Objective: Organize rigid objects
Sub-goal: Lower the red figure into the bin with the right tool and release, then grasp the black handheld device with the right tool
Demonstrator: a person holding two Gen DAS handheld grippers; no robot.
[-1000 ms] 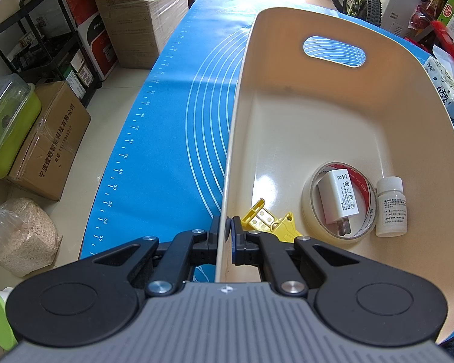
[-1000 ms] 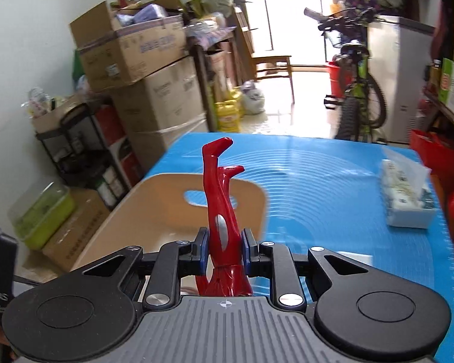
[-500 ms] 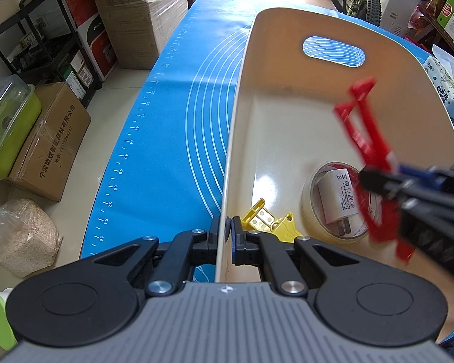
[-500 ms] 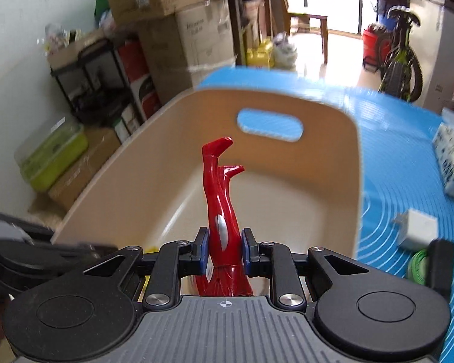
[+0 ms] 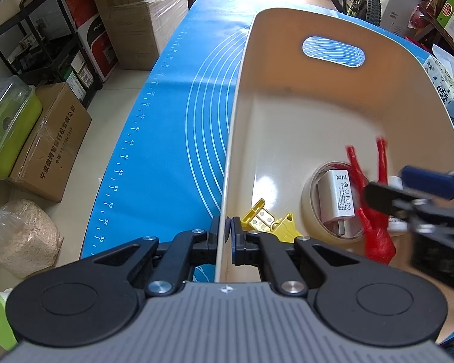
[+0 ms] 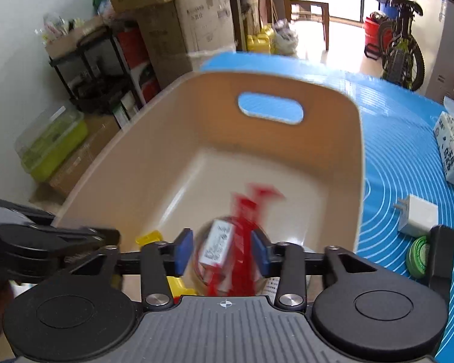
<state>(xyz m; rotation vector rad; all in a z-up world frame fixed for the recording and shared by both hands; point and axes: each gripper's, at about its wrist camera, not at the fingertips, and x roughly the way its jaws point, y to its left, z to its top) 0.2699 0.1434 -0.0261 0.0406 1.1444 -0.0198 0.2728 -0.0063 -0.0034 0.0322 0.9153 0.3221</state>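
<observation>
Blue matting (image 5: 172,139) with white rings covers my table, and on it stands the cream bin (image 5: 287,60). Inside the bin, the red figure (image 5: 375,236) shows as a motion-blurred streak in my right wrist view (image 6: 242,242), between the spread pads of my right gripper (image 6: 222,249); neither pad appears to touch it, though the blur keeps me from being sure. From the left wrist view the figure stands legs-up against the tape roll (image 5: 310,193), beside the white charger (image 5: 339,193) lying inside that roll. Only a sliver of a white bottle (image 5: 396,181) shows behind my right tool. A yellow plastic piece (image 5: 266,217) lies on the bin floor near the left wall. My left gripper (image 5: 225,233) is clamped on that wall, one pad on each side of the rim. Outside the bin, on the mat, I see a second white charger (image 6: 417,214), a green tin (image 6: 420,255) and a tissue pack (image 6: 452,148). Cardboard boxes (image 6: 193,21) and a bicycle (image 6: 402,51) fill the room behind.
</observation>
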